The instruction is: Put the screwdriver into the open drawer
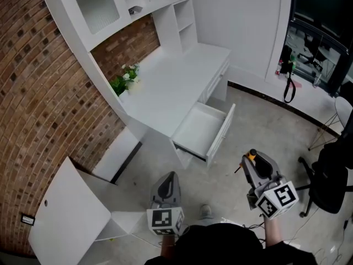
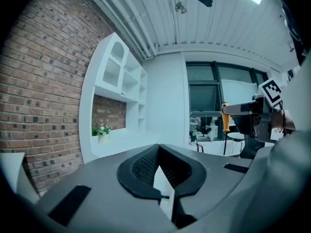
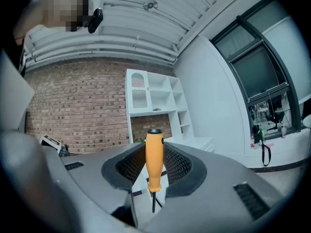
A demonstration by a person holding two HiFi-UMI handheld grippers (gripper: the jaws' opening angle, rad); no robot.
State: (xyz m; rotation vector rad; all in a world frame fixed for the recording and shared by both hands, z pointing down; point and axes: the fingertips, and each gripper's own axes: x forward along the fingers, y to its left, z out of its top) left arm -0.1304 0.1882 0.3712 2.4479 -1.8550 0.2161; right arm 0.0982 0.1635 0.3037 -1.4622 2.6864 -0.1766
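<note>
My right gripper (image 3: 154, 181) is clenched on the screwdriver (image 3: 154, 157), orange handle up, shaft down. My left gripper (image 2: 164, 191) is empty, jaws slightly apart. Both hang over the floor (image 1: 259, 131), well short of the open drawer (image 1: 219, 137) in the desk (image 1: 165, 87).

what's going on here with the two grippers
A person holds a gripper in each hand. The right gripper is shut on an orange screwdriver, handle up. The left gripper is open with nothing between its jaws. The drawer of the white desk stands open ahead of them and looks empty. The screwdriver is not yet in it.
</note>
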